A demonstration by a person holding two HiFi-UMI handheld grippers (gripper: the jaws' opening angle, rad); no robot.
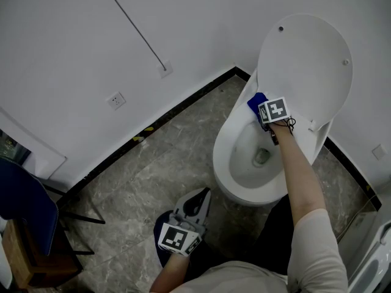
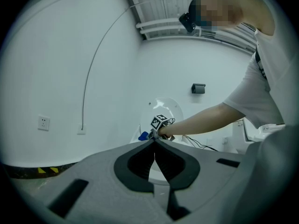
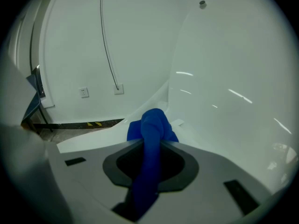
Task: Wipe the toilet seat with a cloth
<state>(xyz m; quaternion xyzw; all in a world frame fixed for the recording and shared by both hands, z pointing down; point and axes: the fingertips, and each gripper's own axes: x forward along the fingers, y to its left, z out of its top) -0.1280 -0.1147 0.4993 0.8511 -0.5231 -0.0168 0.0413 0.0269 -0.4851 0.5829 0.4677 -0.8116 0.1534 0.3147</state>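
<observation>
The white toilet stands at the right of the head view, its lid (image 1: 305, 66) raised against the wall. My right gripper (image 1: 264, 115) reaches over the back left of the seat rim (image 1: 229, 140) and is shut on a blue cloth (image 1: 256, 101). In the right gripper view the cloth (image 3: 152, 125) runs between the jaws and bunches against the white seat (image 3: 103, 136) beside the lid (image 3: 224, 78). My left gripper (image 1: 203, 195) hangs low over the floor in front of the bowl. Its jaws (image 2: 154, 141) are shut with nothing in them and point toward the toilet.
A wall socket (image 1: 116, 99) and a thin cable (image 1: 137, 29) are on the left wall. A blue chair (image 1: 24, 206) stands at the far left. Grey marble floor (image 1: 153, 163) lies between it and the toilet. A white fixture (image 1: 374, 261) sits at the lower right.
</observation>
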